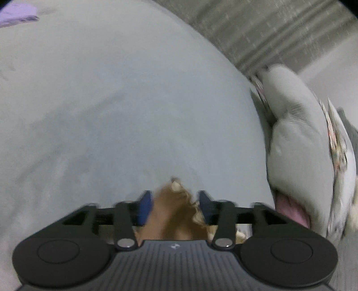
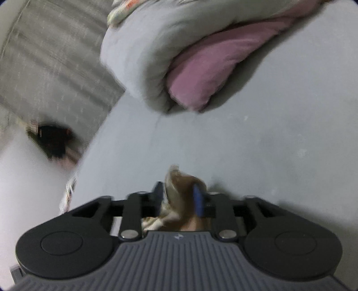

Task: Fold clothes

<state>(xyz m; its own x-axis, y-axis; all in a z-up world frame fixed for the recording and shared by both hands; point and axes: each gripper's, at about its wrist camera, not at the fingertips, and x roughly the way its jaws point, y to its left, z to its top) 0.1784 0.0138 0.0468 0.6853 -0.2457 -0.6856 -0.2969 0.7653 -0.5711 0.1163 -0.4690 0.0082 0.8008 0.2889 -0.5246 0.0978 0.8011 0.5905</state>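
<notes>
both views are smeared by motion blur, so fine detail is hard to read. your left gripper (image 1: 172, 201) is closed on a bunched brown garment (image 1: 172, 208) with a pale scalloped edge; the cloth fills the gap between the blue pads (image 1: 145, 206) and runs back under the gripper body, where the rest of it is hidden. your right gripper (image 2: 179, 197) likewise pinches brown and cream cloth (image 2: 179, 190) between its pads, and you cannot see how far the fabric hangs below. whether both hold the same garment cannot be told from these views.

the surface beneath is a plain grey sheet (image 1: 111, 100), seemingly a bed. at the right of the left view lies a grey bundle of bedding (image 1: 297, 134) with a pink layer (image 1: 290, 210) tucked under it and a patterned edge (image 1: 335, 138) along its far side, partly cut off by the frame. the right view shows the same grey roll (image 2: 145, 56) over the pink fabric (image 2: 212, 67). a lilac item (image 1: 18, 13) sits at the far left corner, cropped. a dark blurred object (image 2: 53, 141) lies beyond the bed edge and cannot be identified.
</notes>
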